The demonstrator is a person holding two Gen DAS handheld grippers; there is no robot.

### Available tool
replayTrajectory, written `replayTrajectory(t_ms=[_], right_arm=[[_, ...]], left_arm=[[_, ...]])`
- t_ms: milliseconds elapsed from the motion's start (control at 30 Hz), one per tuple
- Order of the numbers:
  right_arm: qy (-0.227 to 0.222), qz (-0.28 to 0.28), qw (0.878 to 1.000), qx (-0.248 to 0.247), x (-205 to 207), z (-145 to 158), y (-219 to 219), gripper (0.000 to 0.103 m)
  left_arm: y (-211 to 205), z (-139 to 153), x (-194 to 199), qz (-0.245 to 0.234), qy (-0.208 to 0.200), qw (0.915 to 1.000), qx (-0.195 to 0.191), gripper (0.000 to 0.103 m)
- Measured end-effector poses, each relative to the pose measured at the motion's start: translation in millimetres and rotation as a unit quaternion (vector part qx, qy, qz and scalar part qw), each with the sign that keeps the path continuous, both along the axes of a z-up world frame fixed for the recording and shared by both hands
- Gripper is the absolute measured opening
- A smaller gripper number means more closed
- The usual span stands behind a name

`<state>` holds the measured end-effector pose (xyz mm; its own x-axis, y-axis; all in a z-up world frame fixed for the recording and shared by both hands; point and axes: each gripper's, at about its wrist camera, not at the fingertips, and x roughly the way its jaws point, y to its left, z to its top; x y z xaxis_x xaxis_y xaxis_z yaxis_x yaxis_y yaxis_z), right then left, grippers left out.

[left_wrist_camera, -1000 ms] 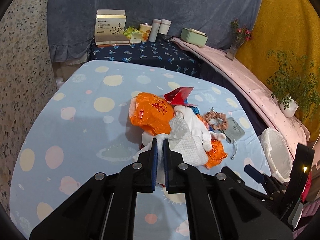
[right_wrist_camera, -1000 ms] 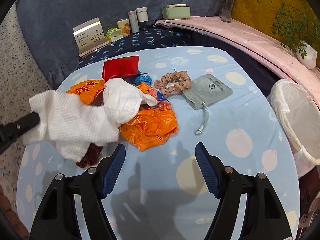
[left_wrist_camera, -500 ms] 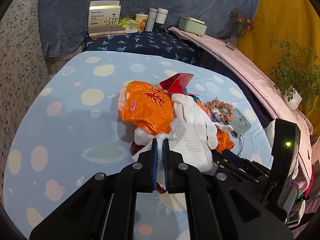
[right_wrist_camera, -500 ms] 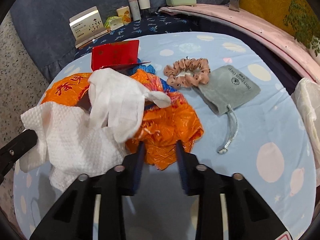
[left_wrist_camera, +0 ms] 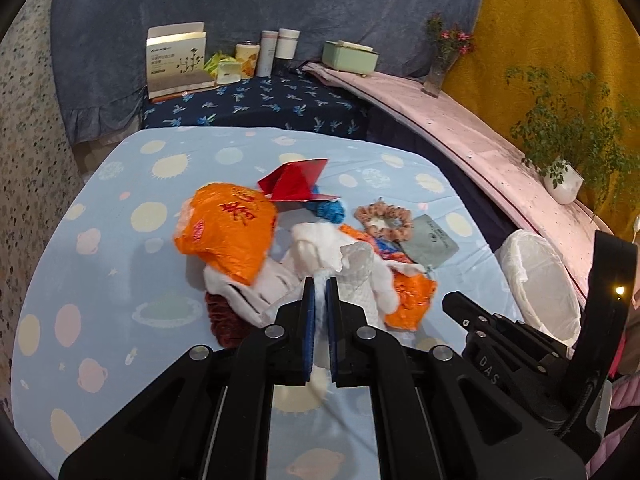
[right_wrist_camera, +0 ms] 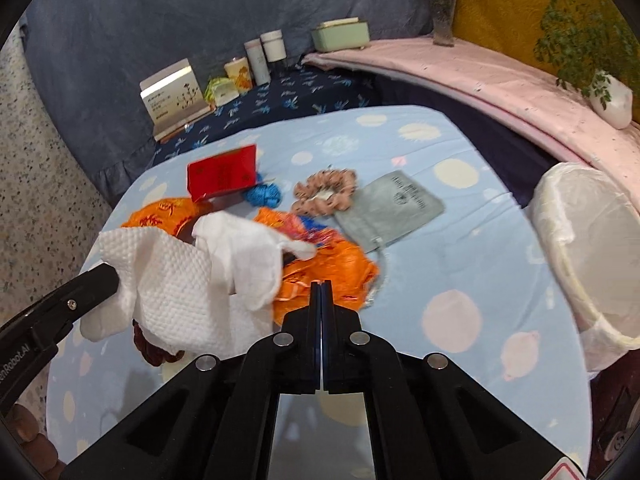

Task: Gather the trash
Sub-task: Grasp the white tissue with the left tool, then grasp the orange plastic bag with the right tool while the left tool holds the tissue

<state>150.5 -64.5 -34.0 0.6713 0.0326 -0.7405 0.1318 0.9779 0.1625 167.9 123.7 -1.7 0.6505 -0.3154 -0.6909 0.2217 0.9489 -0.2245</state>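
Pinching white paper towel (left_wrist_camera: 362, 280) w/ left gripper (left_wrist_camera: 320, 284); right gripper (right_wrist_camera: 321, 286) fingers fully closed at orange bag (right_wrist_camera: 332, 264) edge, grip unclear; lined bin (right_wrist_camera: 592, 248) beside desk (right_wrist_camera: 460, 240).

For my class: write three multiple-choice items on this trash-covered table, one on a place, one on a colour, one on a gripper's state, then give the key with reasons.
1. Where is the lined bin?
A. in the middle of the table
B. off the table's edge beyond the grey pouch
C. on the far shelf

2. What colour is the flat packet behind the pile?
A. red
B. green
C. black

3. What does the left gripper hold?
A. nothing, jaws wide apart
B. the scrunchie
C. the white paper towel

Key: B, the bin stands past the tablecloth's edge on the pouch's side; A, the packet is plainly red; C, white towel is pinched between the nearly shut jaws.
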Motion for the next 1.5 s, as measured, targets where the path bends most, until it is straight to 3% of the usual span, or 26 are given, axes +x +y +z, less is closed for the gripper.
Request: replayTrajectory(t_ms=[133, 200, 267, 500, 700, 800, 867, 933, 1133, 1367, 1500], right_arm=[[-0.009, -0.014, 1.000, 0.010, -9, 8, -22, 0.001], [-0.001, -0.017, 1.000, 0.019, -10, 3, -29, 0.011], [0.006, -0.022, 0.999, 0.024, -9, -3, -35, 0.028], [0.024, -0.013, 0.998, 0.052, 13, -26, -40, 0.033], [0.035, -0.010, 0.997, 0.068, 38, -43, -39, 0.033], [0.044, -0.010, 0.996, 0.075, 48, -53, -39, 0.028], [0.045, -0.009, 0.996, 0.074, 51, -56, -39, 0.012], [0.047, -0.006, 0.996, 0.073, 51, -55, -39, 0.006], [0.008, -0.007, 0.997, 0.076, 36, -25, -43, 0.005], [-0.050, -0.006, 0.996, 0.076, 11, 32, -59, 0.005], [-0.055, -0.010, 0.996, 0.074, -3, 45, -72, 0.005]], left_arm=[[-15, 8, -8, -0.008, -0.007, 0.9999, 0.006, 0.005], [-20, 9, -10, -0.009, -0.006, 0.9999, 0.007, 0.005], [-24, 8, -11, -0.009, -0.005, 0.9999, 0.013, 0.005], [-29, -4, -3, -0.007, 0.006, 0.9997, 0.021, 0.005], [-32, -15, 9, -0.008, 0.016, 0.9995, 0.024, 0.005], [-33, -19, 15, -0.010, 0.020, 0.9995, 0.024, 0.005], [-34, -21, 17, -0.012, 0.021, 0.9994, 0.025, 0.005], [-34, -21, 18, -0.012, 0.022, 0.9994, 0.025, 0.005], [-38, -11, 16, -0.013, 0.013, 0.9995, 0.024, 0.005], [-60, 21, 1, -0.028, -0.021, 0.9991, 0.024, 0.005], [-70, 36, -11, -0.035, -0.035, 0.9986, 0.019, 0.005]])
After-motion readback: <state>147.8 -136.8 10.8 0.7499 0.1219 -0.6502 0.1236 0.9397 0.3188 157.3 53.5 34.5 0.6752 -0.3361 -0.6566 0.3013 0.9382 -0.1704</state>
